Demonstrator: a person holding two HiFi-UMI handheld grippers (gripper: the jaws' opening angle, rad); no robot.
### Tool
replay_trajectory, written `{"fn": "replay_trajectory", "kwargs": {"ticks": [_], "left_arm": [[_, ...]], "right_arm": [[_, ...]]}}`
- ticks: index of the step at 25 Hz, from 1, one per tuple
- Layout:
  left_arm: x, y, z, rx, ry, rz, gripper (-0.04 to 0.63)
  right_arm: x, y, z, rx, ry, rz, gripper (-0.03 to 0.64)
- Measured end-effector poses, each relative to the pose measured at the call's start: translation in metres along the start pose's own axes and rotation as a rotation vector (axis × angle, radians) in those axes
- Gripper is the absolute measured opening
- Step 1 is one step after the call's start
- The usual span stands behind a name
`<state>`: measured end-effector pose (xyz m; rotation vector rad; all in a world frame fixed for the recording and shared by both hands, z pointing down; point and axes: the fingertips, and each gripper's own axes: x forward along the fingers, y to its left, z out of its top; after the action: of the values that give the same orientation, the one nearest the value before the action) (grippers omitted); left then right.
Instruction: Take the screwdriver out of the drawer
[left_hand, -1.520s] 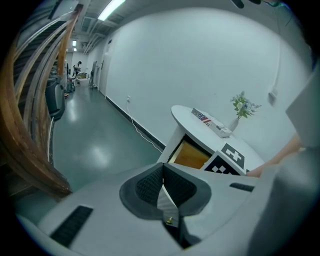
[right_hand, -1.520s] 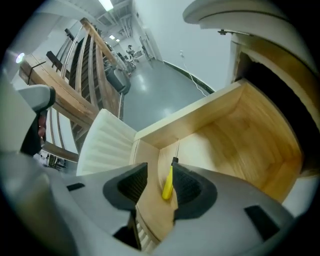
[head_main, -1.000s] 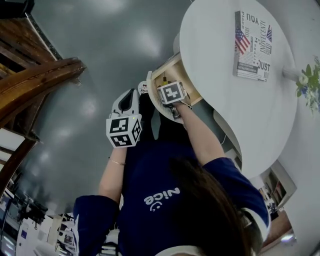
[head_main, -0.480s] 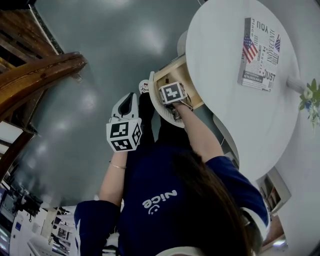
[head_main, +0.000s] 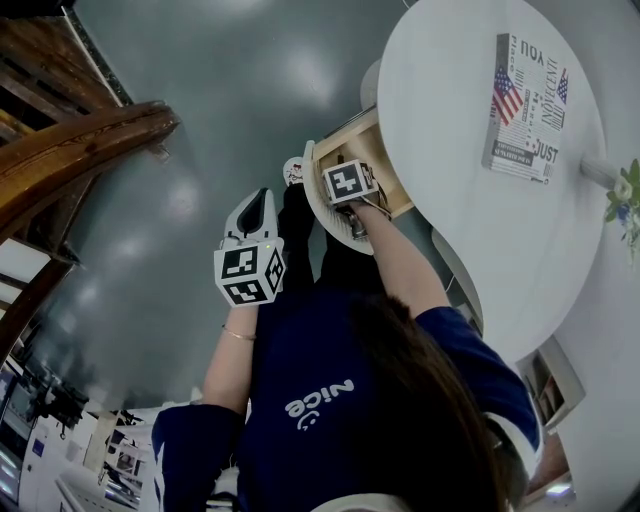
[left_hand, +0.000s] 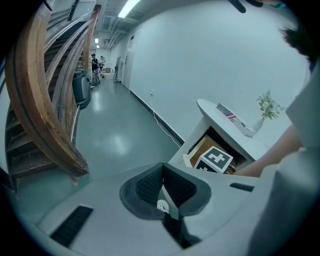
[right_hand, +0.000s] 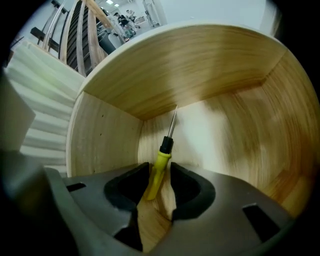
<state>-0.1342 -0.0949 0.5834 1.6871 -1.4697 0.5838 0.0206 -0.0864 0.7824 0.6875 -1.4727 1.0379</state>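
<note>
Right tongs (right_hand: 159, 171) point steeply down into drawer (right_hand: 210, 65), closing about screwdriver (right_hand: 162, 156); left tongs (left_hand: 162, 167) hover closed

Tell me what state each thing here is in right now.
drawer: open, pulled out from under the white table
screwdriver: lying on the drawer floor, not lifted
right tool: jaws closing round the yellow handle, not yet clamped
left tool: shut, empty, away from the drawer
book: closed, flat on the white table
</note>
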Motion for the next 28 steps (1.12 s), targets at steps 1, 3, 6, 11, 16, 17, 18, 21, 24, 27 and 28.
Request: {"fn": "replay_trajectory", "kwargs": {"ticks": [1,3,6,11,16,17,18,21,24,27,28], "left_arm": [[-0.001,0.0,0.0,0.002,0.001,0.0,0.005],[-0.002,0.0,0.0,0.004,0.0,-0.002,0.005],[-0.003,0.002,-0.004,0.005,0.007,0.0,0.005],[-0.004,0.001,-0.009,0.012,0.016,-0.008,0.005],[-0.005,-0.001,-0.006,0.023,0.01,-0.019,0.005],[-0.005,-0.002,-0.005,0.025,0.007,-0.022,0.005],[-0.005,-0.003,-0.003,0.027,0.004,-0.025,0.005],[-0.004,-0.006,-0.002,0.031,0.0,-0.036,0.005],[-0.005,-0.008,-0.001,0.046,-0.001,-0.047,0.005],[-0.007,-0.01,0.001,0.057,-0.003,-0.058,0.005],[-0.007,-0.011,0.002,0.061,-0.003,-0.061,0.005]], "right_arm": [[0.0,-0.001,0.0,-0.005,-0.004,-0.008,0.131],[0.001,-0.005,0.0,0.011,-0.008,-0.012,0.107],[0.002,-0.006,0.003,0.031,-0.019,0.006,0.1],[0.001,-0.009,0.0,0.04,-0.006,0.003,0.092],[-0.011,-0.01,-0.007,0.032,-0.001,-0.017,0.091],[-0.016,-0.012,-0.01,0.031,0.009,-0.032,0.09],[-0.019,-0.014,-0.012,0.025,0.018,-0.042,0.089],[-0.026,-0.012,-0.016,0.008,0.017,-0.035,0.089],[-0.035,-0.009,-0.017,-0.021,0.003,-0.042,0.089],[-0.047,-0.006,-0.017,-0.056,-0.026,-0.044,0.087],[-0.05,-0.004,-0.017,-0.066,-0.034,-0.042,0.087]]}}
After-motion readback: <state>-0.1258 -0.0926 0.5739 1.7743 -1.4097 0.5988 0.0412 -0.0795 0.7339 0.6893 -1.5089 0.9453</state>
